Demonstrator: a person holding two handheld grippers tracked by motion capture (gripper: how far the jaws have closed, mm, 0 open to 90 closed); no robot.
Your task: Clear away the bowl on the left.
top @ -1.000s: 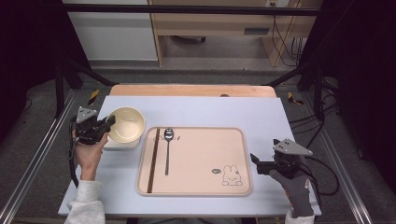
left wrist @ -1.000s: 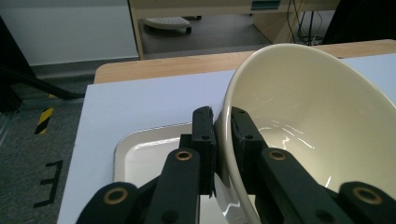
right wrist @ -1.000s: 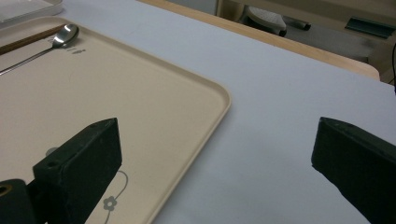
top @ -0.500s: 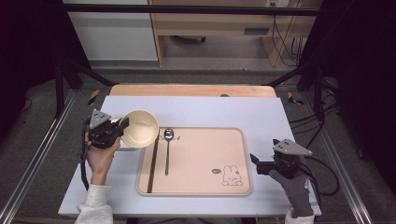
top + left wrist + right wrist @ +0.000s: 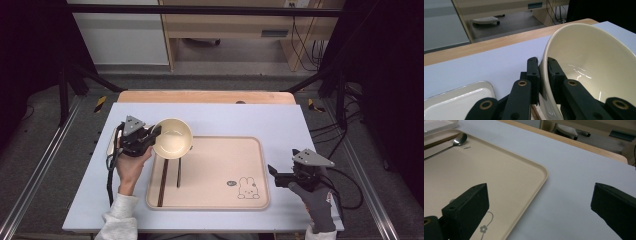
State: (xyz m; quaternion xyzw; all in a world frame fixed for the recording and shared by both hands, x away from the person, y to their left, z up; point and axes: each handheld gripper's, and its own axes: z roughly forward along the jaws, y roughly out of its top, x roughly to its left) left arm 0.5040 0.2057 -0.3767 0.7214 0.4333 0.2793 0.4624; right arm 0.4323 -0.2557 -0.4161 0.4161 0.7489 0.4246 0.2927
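A cream bowl [image 5: 173,138] hangs tilted over the left end of the beige tray [image 5: 220,170]. My left gripper [image 5: 155,135] is shut on the bowl's rim, one jaw inside and one outside. In the left gripper view the jaws [image 5: 543,68] pinch the rim of the bowl [image 5: 594,62]. Dark chopsticks [image 5: 162,182] and a spoon [image 5: 178,175] lie on the tray, their far ends hidden under the bowl. My right gripper [image 5: 273,176] rests open just right of the tray. In the right gripper view nothing sits between its jaws [image 5: 539,207], and the tray [image 5: 499,170] and spoon [image 5: 459,138] lie beyond.
A small white tray [image 5: 111,146] lies on the table under my left hand, and its corner [image 5: 456,100] shows beside the jaws. A wooden strip [image 5: 205,96] runs along the table's far edge. A bunny drawing [image 5: 246,187] marks the beige tray's near right corner.
My left gripper has carried the bowl to the right, from beside the tray to over its left end, where it now hides the spoon's head. The right gripper has stayed still.
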